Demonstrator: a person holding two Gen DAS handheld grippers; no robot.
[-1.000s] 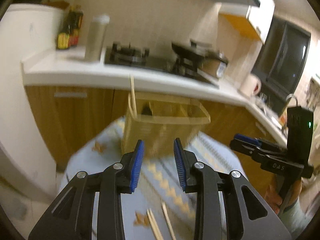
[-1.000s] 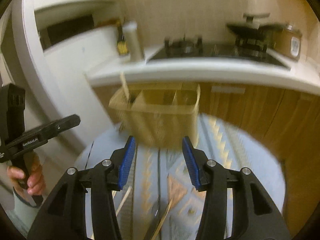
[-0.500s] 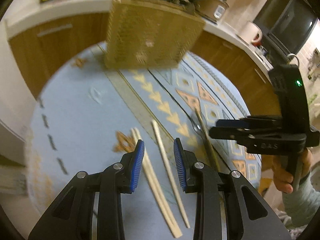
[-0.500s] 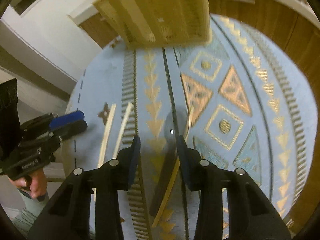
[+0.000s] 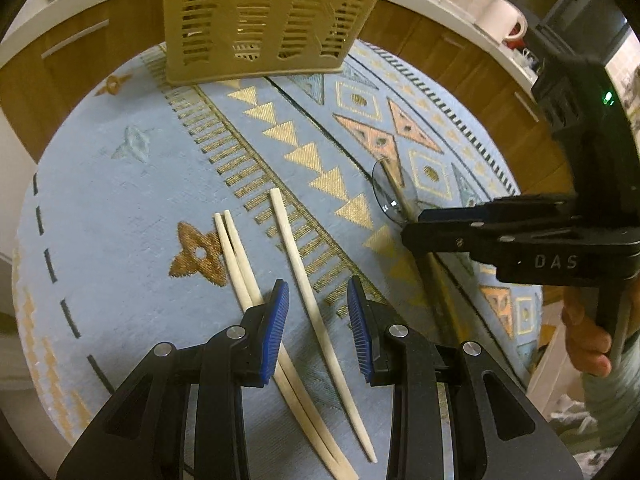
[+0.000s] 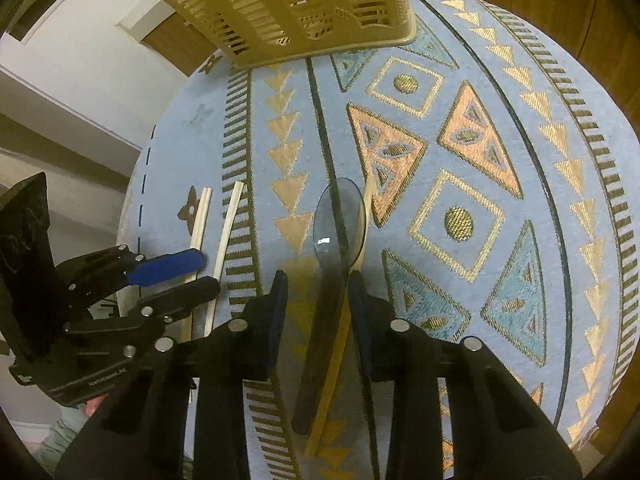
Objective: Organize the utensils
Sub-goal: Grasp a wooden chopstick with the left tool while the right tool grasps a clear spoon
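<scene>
Utensils lie loose on a round table (image 5: 100,184) covered in a blue cloth with gold and orange triangle patterns; largest to smallest below.

Table sits in front of wood-fronted kitchen cabinets (image 5: 60,64) with a white countertop.

Slotted beige utensil basket (image 5: 264,20) stands at the far edge of the table, well apart from all the loose utensils. Its contents can't be read from these views.

Left gripper (image 5: 318,320) points steeply down over the near-left part of the table. Jaws partly open, blue pads clear of everything. A single pale chopstick (image 5: 304,276) runs between the jaws on the cloth, not pinched. A pair of 2 chopsticks (image 5: 236,256) lies just beside it, passing under the left jaw, tips touching at the far end.

Right gripper (image 6: 316,292) also points steeply down, over the centre of the table. Its jaws have just been closing and now stand narrow around a clear dark plastic spoon (image 6: 338,220), bowl pointing toward the basket, handle running back between the jaws. A thin wooden chopstick (image 6: 340,344) lies alongside the spoon handle, touching or overlapping it. Right jaw looks up against that chopstick; a gap shows between the left jaw and the spoon handle, so no firm grip visible. Both items flat on the cloth.

A hand (image 5: 588,344) holds the right gripper's handle at the frame edge.
</scene>
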